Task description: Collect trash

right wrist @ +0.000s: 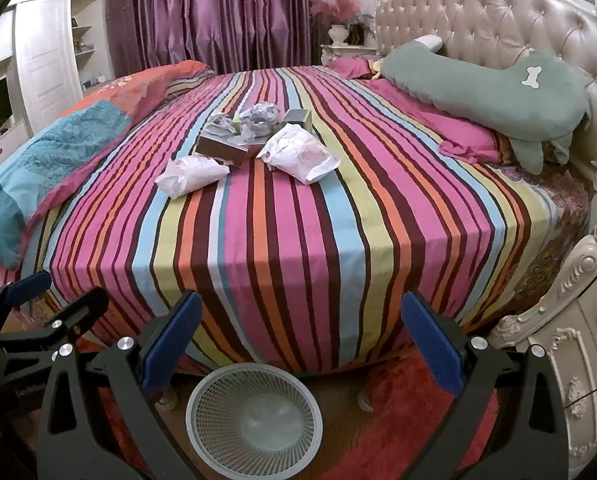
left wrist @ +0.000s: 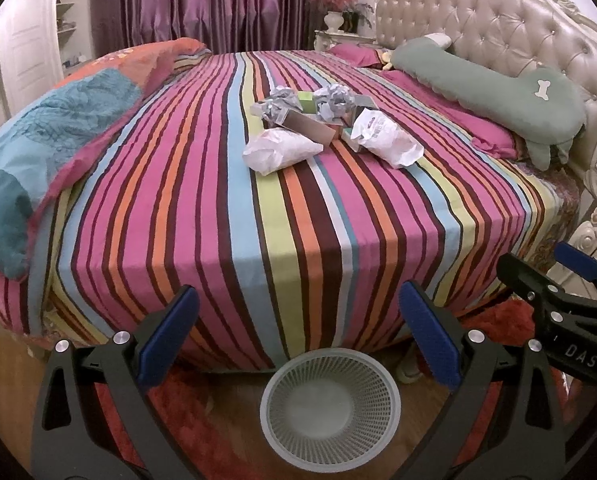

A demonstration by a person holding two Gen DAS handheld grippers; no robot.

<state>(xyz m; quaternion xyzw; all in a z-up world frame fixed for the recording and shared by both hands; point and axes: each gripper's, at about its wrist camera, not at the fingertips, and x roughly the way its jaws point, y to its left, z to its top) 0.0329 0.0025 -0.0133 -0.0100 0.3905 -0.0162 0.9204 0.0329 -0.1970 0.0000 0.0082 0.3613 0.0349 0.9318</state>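
A heap of trash lies on the striped bed [left wrist: 218, 184]: two white crumpled bags [left wrist: 280, 152] [left wrist: 386, 138], grey paper balls [left wrist: 336, 98], a brown box [left wrist: 308, 128] and a green box [left wrist: 307, 102]. In the right wrist view the bags [right wrist: 190, 174] [right wrist: 298, 154], paper balls [right wrist: 262, 118] and brown box [right wrist: 222, 150] show too. A white mesh bin [left wrist: 330, 404] [right wrist: 254, 420] stands empty on the floor below the bed's foot. My left gripper [left wrist: 298, 336] and right gripper [right wrist: 300, 340] are both open and empty, held above the bin, far from the trash.
A folded quilt [left wrist: 54, 136] lies on the bed's left side. A green dog-shaped pillow [left wrist: 490, 88] rests against the tufted headboard [left wrist: 498, 12]. A carved nightstand [right wrist: 578, 360] stands at the right. A red rug [right wrist: 410, 400] covers the floor.
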